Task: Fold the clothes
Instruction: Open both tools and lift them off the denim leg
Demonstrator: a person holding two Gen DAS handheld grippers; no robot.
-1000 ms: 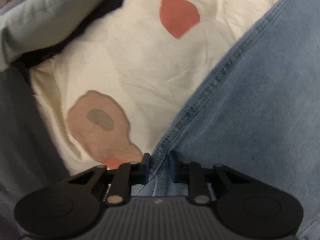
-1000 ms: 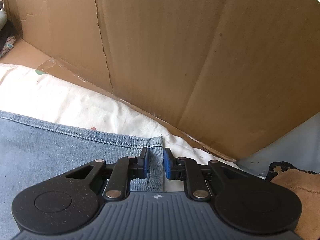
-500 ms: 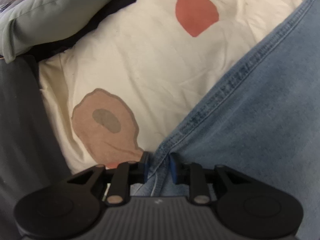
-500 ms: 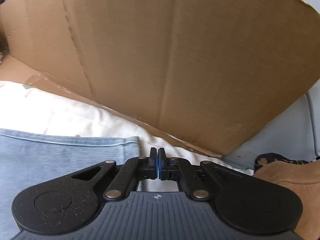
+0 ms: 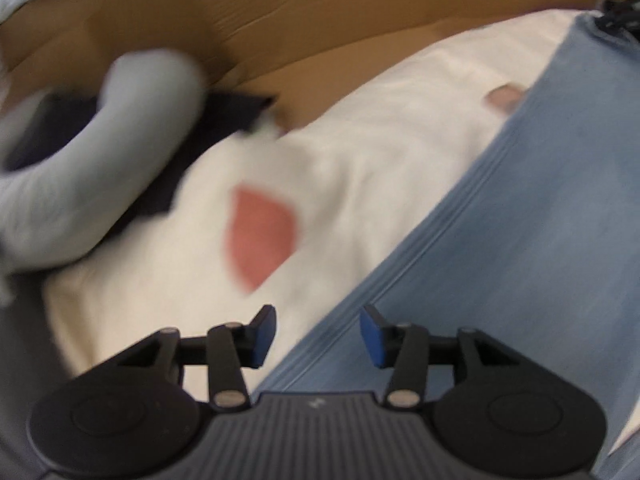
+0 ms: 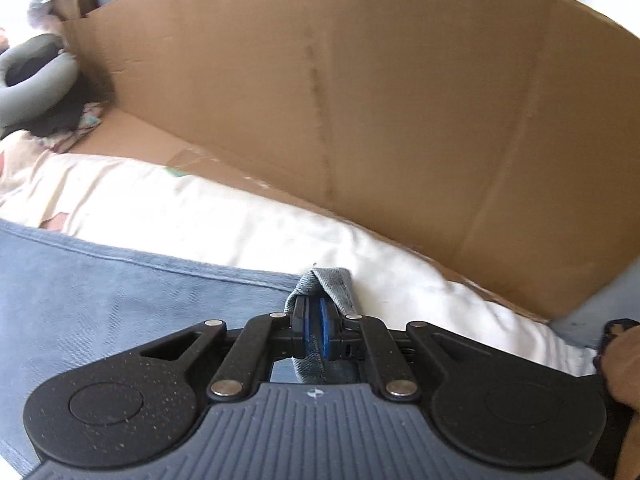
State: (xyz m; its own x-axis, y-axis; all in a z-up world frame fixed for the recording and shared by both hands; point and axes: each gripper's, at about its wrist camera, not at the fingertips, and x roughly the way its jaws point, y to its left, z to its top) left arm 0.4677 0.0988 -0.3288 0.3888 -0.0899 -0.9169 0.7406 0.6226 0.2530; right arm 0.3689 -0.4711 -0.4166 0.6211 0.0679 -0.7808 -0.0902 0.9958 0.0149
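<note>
A tall cardboard wall (image 6: 400,100) stands behind a cream sheet (image 6: 200,208) with a red patch (image 5: 262,236). Across the sheet lie the blue jeans (image 5: 500,260), the thing I am folding. A grey cushion (image 5: 100,152) curls at the sheet's far corner. My right gripper (image 6: 317,330) is clamped tight on a bunched corner of the jeans. My left gripper (image 5: 318,334) has just been opening; its jaws stand apart over the seam, gripping nothing.
</note>
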